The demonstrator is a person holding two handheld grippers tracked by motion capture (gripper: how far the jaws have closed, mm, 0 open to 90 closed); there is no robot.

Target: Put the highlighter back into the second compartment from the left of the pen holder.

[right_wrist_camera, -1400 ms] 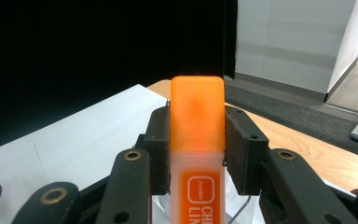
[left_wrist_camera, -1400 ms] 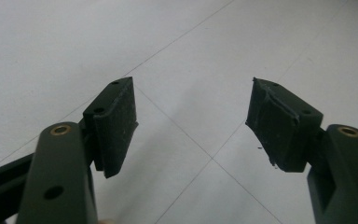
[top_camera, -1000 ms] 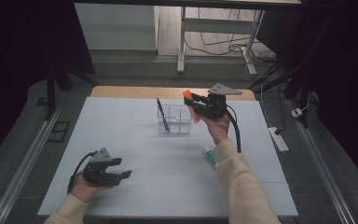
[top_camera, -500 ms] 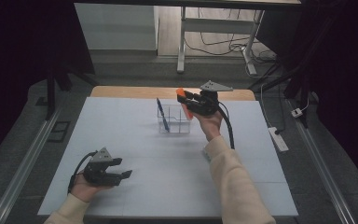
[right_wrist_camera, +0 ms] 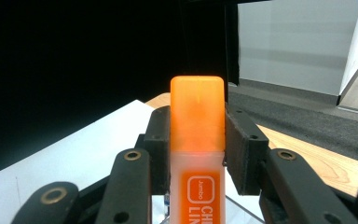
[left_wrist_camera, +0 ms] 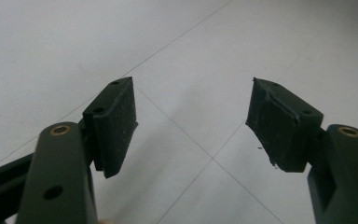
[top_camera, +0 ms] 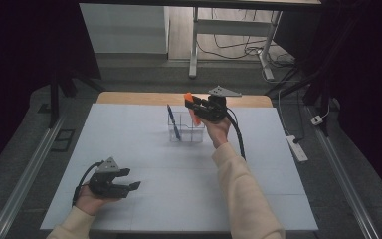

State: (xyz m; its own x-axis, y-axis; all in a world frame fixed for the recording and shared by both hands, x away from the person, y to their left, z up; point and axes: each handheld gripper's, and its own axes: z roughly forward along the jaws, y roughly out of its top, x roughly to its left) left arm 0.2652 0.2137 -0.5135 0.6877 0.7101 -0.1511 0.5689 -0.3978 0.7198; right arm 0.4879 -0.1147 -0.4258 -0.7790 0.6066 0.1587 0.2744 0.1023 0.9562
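Observation:
My right gripper (top_camera: 195, 105) is shut on an orange highlighter (right_wrist_camera: 197, 140), its cap standing up between the pads (right_wrist_camera: 240, 149). In the high view that highlighter (top_camera: 192, 110) hangs tilted over the clear plastic holder (top_camera: 185, 130) at the far middle of the white table (top_camera: 258, 164). A blue pen (top_camera: 173, 122) leans in the holder's left side. My left gripper (top_camera: 132, 179) rests low at the near left, held in a hand, open with nothing between its pads (left_wrist_camera: 116, 126); bare table surface lies under them.
A wooden strip (top_camera: 129, 97) runs along the table's far edge. A white power strip (top_camera: 297, 148) lies off the right side on the floor. Metal rails (top_camera: 25, 169) flank the table. A desk frame with cables (top_camera: 229, 45) stands beyond.
The right gripper has carried the orange highlighter leftward and slightly down, from right of the holder to over it. The left gripper has stayed put.

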